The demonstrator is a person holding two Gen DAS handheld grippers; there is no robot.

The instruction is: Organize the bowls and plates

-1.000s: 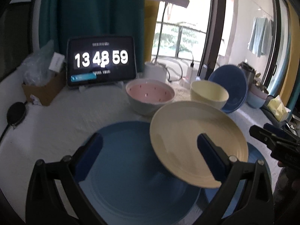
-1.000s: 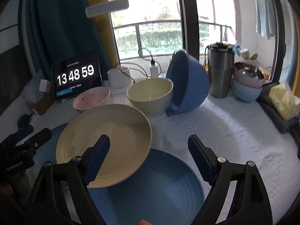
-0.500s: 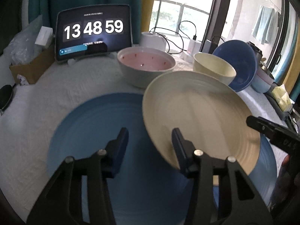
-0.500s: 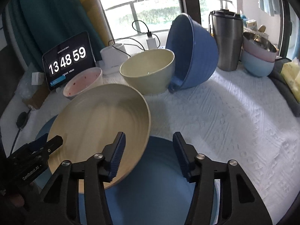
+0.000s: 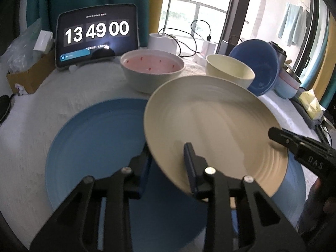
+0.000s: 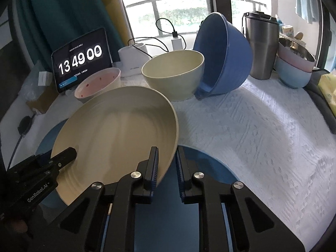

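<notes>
Left wrist view has the left gripper [image 5: 168,161] pinching the near rim of the cream plate [image 5: 214,126], one finger under the edge and one on top, so it's clamped on it. The right gripper [image 6: 167,168] is doing the same on the opposite rim, fingers nearly together with the plate edge between them. The plate is tilted, sitting over the two blue plates [image 5: 94,142] on the white tablecloth [image 6: 262,130], and I honestly can't tell if its low edge is touching them or just above. My guess is it's a light, stiff, wheat-straw type plate, smooth and a bit slippery, so a rim grip on both sides seems the only sensible hold. Behind it are the pink bowl [image 5: 152,71], cream bowl [image 6: 174,73] and tipped blue bowl [image 6: 224,52].
</notes>
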